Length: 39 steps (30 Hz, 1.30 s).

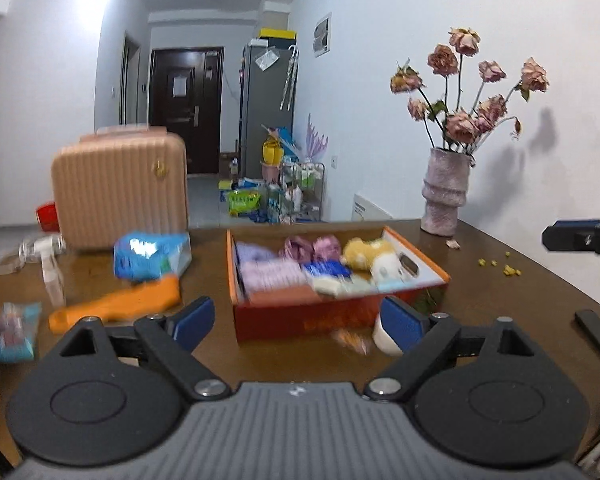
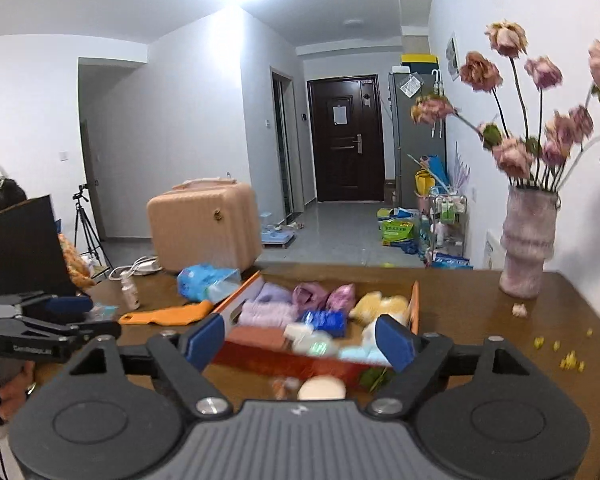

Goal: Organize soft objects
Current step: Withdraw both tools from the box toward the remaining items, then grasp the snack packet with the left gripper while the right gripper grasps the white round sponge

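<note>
An orange box stands on the brown table, filled with soft things: lilac folded cloths, purple pouches, a blue packet and a yellow plush toy. My left gripper is open and empty, in front of the box. My right gripper is open and empty, also in front of the box. The left gripper shows at the left in the right wrist view.
An orange sock-like item, a blue plastic bag, a spray bottle and a pink suitcase are on the left. A vase of dried roses stands at the right. A white round object lies before the box.
</note>
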Tool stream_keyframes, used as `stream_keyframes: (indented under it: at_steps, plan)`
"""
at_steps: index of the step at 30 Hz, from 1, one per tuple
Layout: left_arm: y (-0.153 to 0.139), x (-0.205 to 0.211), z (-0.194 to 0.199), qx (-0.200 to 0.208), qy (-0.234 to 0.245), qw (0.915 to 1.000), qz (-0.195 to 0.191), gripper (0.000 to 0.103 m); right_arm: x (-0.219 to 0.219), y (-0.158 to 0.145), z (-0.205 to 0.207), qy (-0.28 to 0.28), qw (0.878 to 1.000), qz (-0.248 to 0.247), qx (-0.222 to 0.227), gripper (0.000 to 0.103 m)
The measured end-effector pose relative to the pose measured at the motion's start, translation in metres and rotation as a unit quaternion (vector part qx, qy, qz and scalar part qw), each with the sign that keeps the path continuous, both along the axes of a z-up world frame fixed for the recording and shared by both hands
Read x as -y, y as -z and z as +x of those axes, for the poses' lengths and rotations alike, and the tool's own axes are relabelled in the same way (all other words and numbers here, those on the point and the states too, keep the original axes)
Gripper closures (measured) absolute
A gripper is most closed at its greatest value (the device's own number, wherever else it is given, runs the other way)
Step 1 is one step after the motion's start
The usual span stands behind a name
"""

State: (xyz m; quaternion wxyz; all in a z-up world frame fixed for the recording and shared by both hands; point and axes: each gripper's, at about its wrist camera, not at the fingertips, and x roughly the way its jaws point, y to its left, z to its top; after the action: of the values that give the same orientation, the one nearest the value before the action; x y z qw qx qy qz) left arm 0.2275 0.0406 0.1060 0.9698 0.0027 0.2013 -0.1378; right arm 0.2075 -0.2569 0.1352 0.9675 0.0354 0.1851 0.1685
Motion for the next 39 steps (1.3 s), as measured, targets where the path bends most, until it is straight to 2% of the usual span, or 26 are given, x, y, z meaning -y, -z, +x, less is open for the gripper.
stream_keyframes:
  at_steps: [3,5,9,15,19,21,23,29,33,36,37,38,39]
  plan:
    - [0.029,-0.008,-0.023,-0.027,0.003,0.9990,-0.036,0.011,-0.011,0.031,-0.029,0.006,1.000,-0.012,0.008,0.021]
    - [0.049,-0.017,-0.037,-0.052,-0.015,0.9965,-0.064,0.011,-0.016,0.052,-0.045,0.020,1.000,-0.017,0.006,0.020]
    - [0.075,-0.021,-0.055,-0.073,-0.021,0.9949,-0.067,0.011,-0.017,0.087,-0.062,0.034,0.999,-0.005,-0.025,0.020]
    - [0.087,-0.015,-0.039,-0.090,-0.026,0.9940,-0.057,0.011,-0.008,0.107,-0.044,0.052,0.997,0.017,-0.047,0.020]
    - [0.092,0.015,0.000,-0.097,-0.007,0.9939,-0.052,0.012,-0.008,0.119,-0.011,0.054,0.996,0.024,-0.065,0.020]
    - [0.095,0.032,0.023,-0.095,-0.004,0.9945,-0.045,0.016,-0.011,0.124,0.012,0.054,0.996,0.019,-0.069,0.021]
    - [0.099,0.050,0.052,-0.094,0.001,0.9945,-0.045,0.026,-0.014,0.126,0.036,0.055,0.996,0.007,-0.065,0.021]
    - [0.116,0.086,0.145,-0.147,0.000,0.9873,-0.060,0.040,-0.039,0.145,0.105,0.037,0.994,-0.070,-0.077,0.023]
    - [0.129,0.101,0.178,-0.168,0.003,0.9847,-0.047,0.044,-0.044,0.158,0.143,0.026,0.993,-0.075,-0.091,0.027]
    - [0.137,0.105,0.183,-0.155,0.012,0.9875,-0.029,0.060,-0.040,0.167,0.159,0.017,0.993,-0.064,-0.102,0.031]
    - [0.138,0.106,0.182,-0.150,0.014,0.9884,-0.020,0.070,-0.039,0.170,0.162,0.011,0.993,-0.056,-0.108,0.037]
    - [0.138,0.107,0.181,-0.144,0.018,0.9893,-0.011,0.082,-0.038,0.173,0.164,0.001,0.993,-0.044,-0.112,0.050]
    - [0.139,0.107,0.180,-0.141,0.018,0.9898,-0.008,0.086,-0.038,0.174,0.164,-0.008,0.993,-0.035,-0.115,0.051]
